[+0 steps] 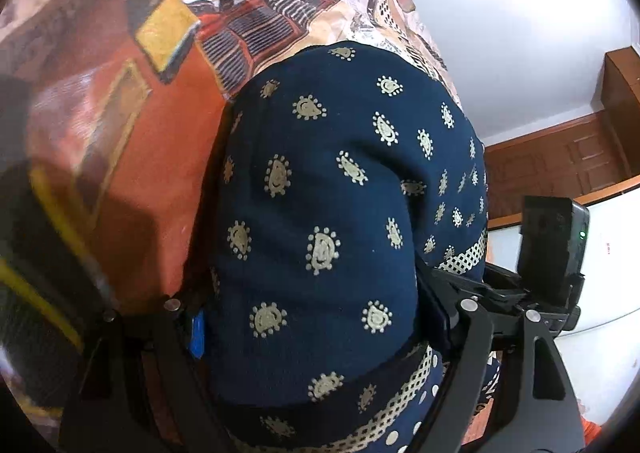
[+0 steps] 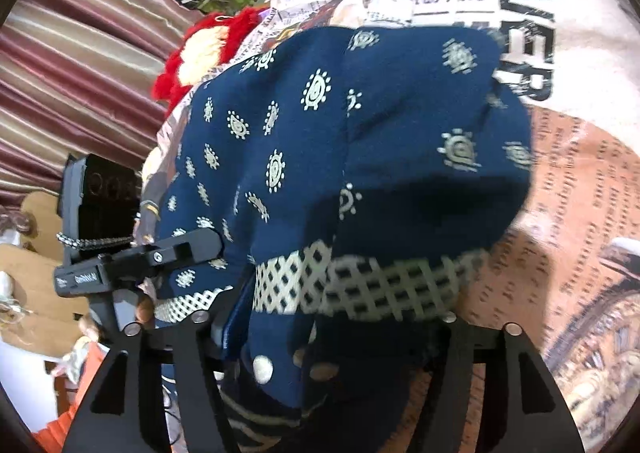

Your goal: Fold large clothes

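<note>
Printed bedsheet [image 1: 132,157] bears bunched navy garment [image 1: 328,213]

The newspaper-print bedsheet [image 2: 520,33] carries large upside-down black letters, of which "VER" reads clearly. Its smaller printed lines are too blurred to read. The remaining print in both views is illegible.

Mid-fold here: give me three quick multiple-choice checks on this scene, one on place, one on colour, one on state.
1. The garment lies on:
A. a printed bedspread
B. a bare floor
C. a glass table

2. Its ground colour is:
A. red
B. navy blue
C. green

3. Cloth at the left gripper and the right gripper:
A. far off
B. bunched between the jaws
C. absent

Key: 1 A, newspaper-style print surrounds it; 2 B, navy with cream motifs; 3 B, both wrist views show folds filling the gap.
</note>
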`<action>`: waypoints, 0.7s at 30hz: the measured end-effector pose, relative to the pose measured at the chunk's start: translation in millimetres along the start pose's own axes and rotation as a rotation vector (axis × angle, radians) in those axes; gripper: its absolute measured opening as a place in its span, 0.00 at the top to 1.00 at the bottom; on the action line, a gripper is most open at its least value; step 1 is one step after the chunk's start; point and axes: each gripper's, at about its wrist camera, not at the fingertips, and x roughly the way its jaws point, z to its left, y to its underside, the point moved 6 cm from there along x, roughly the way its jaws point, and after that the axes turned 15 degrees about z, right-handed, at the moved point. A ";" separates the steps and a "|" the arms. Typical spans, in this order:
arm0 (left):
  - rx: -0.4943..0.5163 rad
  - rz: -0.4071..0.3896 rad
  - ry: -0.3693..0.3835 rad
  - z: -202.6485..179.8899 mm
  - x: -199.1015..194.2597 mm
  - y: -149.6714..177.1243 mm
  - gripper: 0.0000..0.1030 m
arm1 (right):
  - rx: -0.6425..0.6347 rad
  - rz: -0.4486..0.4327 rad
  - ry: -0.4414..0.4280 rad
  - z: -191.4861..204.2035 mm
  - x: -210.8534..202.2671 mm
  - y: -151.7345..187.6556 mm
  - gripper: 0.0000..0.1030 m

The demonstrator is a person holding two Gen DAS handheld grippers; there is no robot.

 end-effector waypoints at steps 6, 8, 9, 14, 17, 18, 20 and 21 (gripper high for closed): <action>0.042 -0.119 -0.180 -15.4 -36.9 19.3 0.19 | -0.063 -0.023 0.128 7.6 -23.1 22.2 0.33; 0.078 -0.163 -0.258 -25.2 -53.1 27.8 0.19 | -0.085 -0.052 0.169 11.2 -35.8 28.3 0.33; 0.097 -0.178 -0.289 -30.9 -59.7 32.1 0.19 | -0.094 -0.070 0.189 13.2 -42.8 30.9 0.33; 0.218 -0.199 -0.414 -60.0 -65.7 55.5 0.18 | -0.189 -0.179 0.285 41.8 -69.4 39.6 0.26; 0.327 -0.169 -0.516 -80.7 -36.3 62.8 0.18 | -0.264 -0.190 0.357 56.4 -60.2 43.4 0.20; 0.350 -0.155 -0.532 -80.7 -31.4 72.6 0.18 | -0.297 -0.174 0.383 60.8 -51.4 43.8 0.20; 0.370 -0.107 -0.573 -77.0 -8.2 78.6 0.18 | -0.344 -0.120 0.446 59.9 -32.5 46.4 0.20; 0.373 -0.093 -0.597 -74.6 -0.3 80.1 0.18 | -0.350 -0.087 0.485 56.3 -23.0 48.1 0.20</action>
